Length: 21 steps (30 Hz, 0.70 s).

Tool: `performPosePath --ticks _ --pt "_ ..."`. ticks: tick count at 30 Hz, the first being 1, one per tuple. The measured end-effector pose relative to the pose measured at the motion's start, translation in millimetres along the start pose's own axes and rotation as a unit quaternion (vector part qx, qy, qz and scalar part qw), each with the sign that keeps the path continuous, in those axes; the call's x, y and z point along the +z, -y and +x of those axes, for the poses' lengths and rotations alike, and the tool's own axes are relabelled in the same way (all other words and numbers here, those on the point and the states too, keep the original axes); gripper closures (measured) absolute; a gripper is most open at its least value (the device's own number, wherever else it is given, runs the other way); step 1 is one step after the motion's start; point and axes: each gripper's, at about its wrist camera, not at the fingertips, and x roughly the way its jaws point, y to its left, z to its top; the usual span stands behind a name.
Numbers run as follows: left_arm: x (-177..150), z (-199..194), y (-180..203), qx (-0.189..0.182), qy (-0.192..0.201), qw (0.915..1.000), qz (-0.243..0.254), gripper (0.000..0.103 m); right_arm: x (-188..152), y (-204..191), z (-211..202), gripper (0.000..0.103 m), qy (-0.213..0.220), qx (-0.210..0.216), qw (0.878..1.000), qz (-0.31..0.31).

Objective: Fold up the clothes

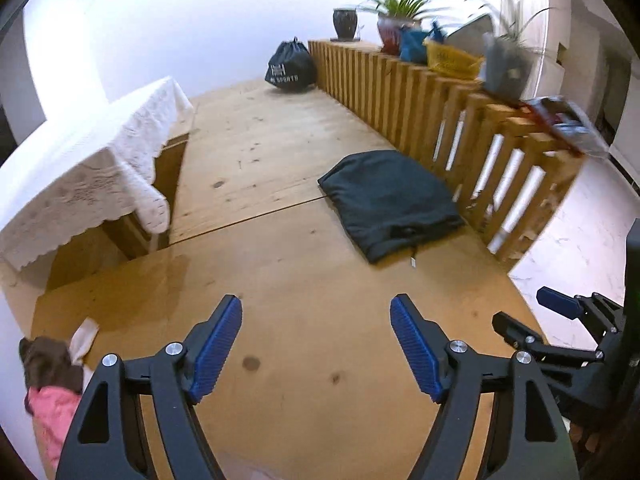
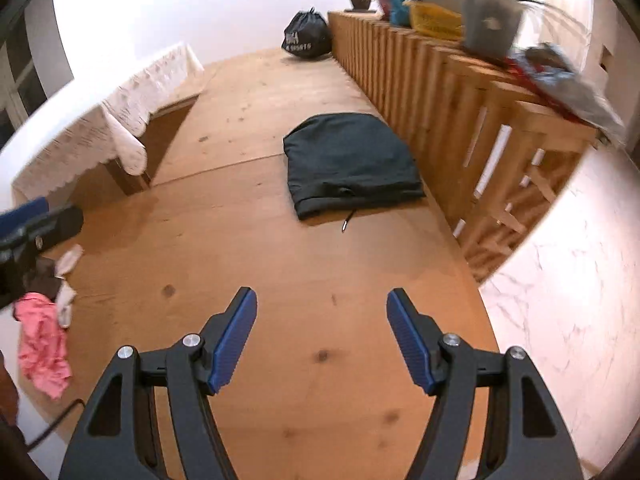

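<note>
The wooden desk [image 1: 280, 152] stretches ahead of me. The folded dark garment [image 2: 352, 160] lies on it well beyond my right hand-held gripper [image 2: 320, 340], beside the slatted rail [image 2: 420, 76]. Pink and brown clothes [image 1: 50, 384] sit left of my left hand-held gripper [image 1: 316, 348]. Both hang open, empty.

I'm looking at a wide plywood tabletop [image 1: 280, 280] with dark knots and a seam running across it. Ahead and right of my tongs, a folded dark garment [image 1: 390, 200] lies flat, its drawcord trailing toward me. Off to the left edge there's a heap: pink cloth [image 2: 42, 350], something brown [image 1: 50, 362], white pieces. At the far end sits a black drawstring bag [image 1: 291, 67].
</note>
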Motion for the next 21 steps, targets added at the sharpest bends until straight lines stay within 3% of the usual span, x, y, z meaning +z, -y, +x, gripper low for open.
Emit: performPosePath --ticks 4,10,13,21 --pt "-35.8 -59.4 3.8 -0.003 0.011 0.9999 0.009 0.026 -30.3 2.0 -47.5 0.036 0.011 -0.006 1.0 -0.005" --pt "-93.8 -162.0 1.6 -0.04 0.012 0.9991 -0.001 0.026 -79.8 -3.7 -120.8 0.036 0.028 0.0 1.0 -0.008" --pt "-121.9 -203.2 2.1 -0.037 0.025 0.999 0.005 0.026 -103.7 -7.5 -151.6 0.036 0.035 0.004 0.999 -0.011" --pt "-174.8 -260.9 -3.9 -0.041 0.039 0.9984 0.0 0.026 -153.2 -19.5 -174.5 0.036 0.017 0.01 1.0 -0.019"
